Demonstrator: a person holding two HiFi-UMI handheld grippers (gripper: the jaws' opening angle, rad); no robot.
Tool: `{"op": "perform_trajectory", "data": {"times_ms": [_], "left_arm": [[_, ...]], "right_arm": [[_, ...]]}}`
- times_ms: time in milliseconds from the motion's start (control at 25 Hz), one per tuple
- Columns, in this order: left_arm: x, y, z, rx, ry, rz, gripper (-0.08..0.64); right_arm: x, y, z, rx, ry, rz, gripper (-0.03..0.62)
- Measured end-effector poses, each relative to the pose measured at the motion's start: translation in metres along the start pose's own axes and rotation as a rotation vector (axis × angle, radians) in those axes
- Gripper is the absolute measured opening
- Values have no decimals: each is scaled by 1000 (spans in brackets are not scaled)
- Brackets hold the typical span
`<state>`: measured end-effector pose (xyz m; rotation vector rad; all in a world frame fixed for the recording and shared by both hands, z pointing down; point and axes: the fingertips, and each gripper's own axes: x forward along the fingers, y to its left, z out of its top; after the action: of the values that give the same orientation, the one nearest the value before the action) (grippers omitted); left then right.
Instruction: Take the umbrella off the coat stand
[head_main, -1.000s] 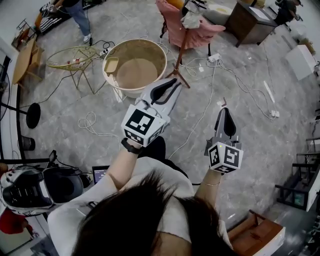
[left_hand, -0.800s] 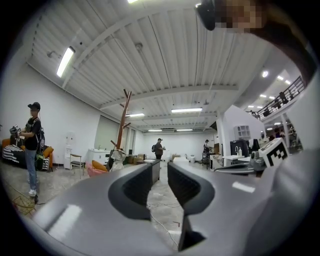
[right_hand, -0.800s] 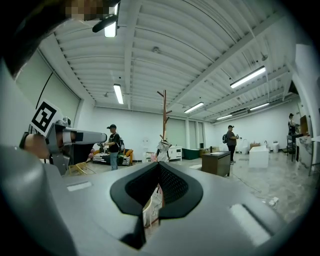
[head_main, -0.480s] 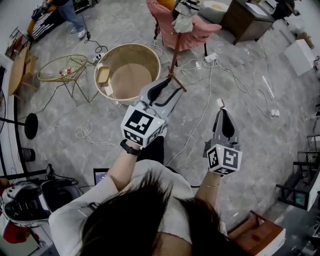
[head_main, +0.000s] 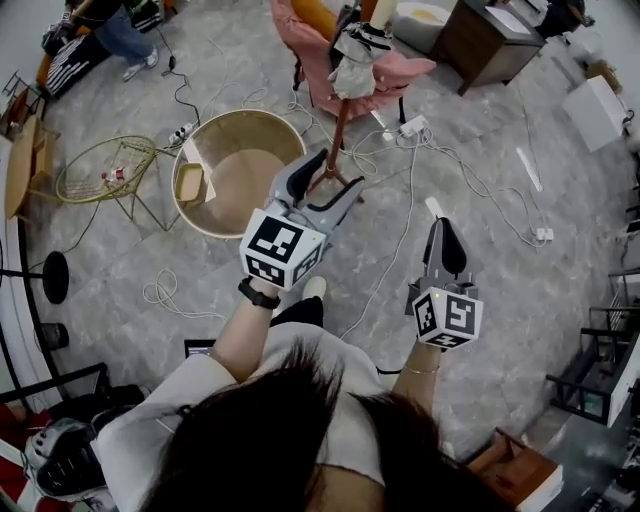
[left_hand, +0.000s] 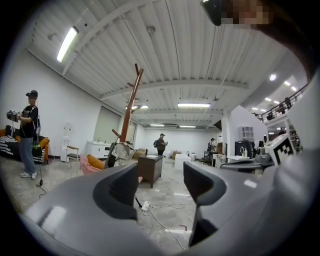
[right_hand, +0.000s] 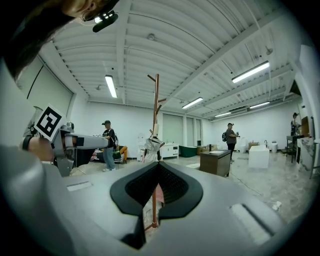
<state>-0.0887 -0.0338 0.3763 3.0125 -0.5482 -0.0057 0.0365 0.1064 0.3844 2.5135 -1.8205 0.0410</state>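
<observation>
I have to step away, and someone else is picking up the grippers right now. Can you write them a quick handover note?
Left gripper: jaws apart, they have just been opening, nothing between them.
Right gripper: jaws together, empty.
Things: the umbrella hangs folded partway up the coat stand, which stands on the floor ahead. Both grippers point level toward it, and neither touches it.
Done: grippers aimed at the stand; umbrella not yet touched.
Left to do: get within reach, probably close the left gripper on the umbrella, and lift it clear of its peg.
</observation>
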Motion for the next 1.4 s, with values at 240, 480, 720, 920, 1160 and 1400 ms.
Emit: {"op": "perform_trajectory", "data": {"times_ms": [240,480,720,920,1160,1400], "left_arm": [[40,34,1,3,11,-10,324],[65,56,5,8,10,-38,339],[77,60,11,4,2,-47,344],[91,63,6,10,8,-29,345],[120,72,0,29,20,18,345],[173,91,3,40,16,102,345]], "right_arm": [[49,-7,2,-6,6,-7,3],[78,-11,3,-9,11,-38,3],[86,-17,6,-34,34,-52,3],[93,-28,-1,-18,39,-54,3],[125,-52,-8,-3,27,-18,3],[185,-90,-4,-4,21,63,3]]}}
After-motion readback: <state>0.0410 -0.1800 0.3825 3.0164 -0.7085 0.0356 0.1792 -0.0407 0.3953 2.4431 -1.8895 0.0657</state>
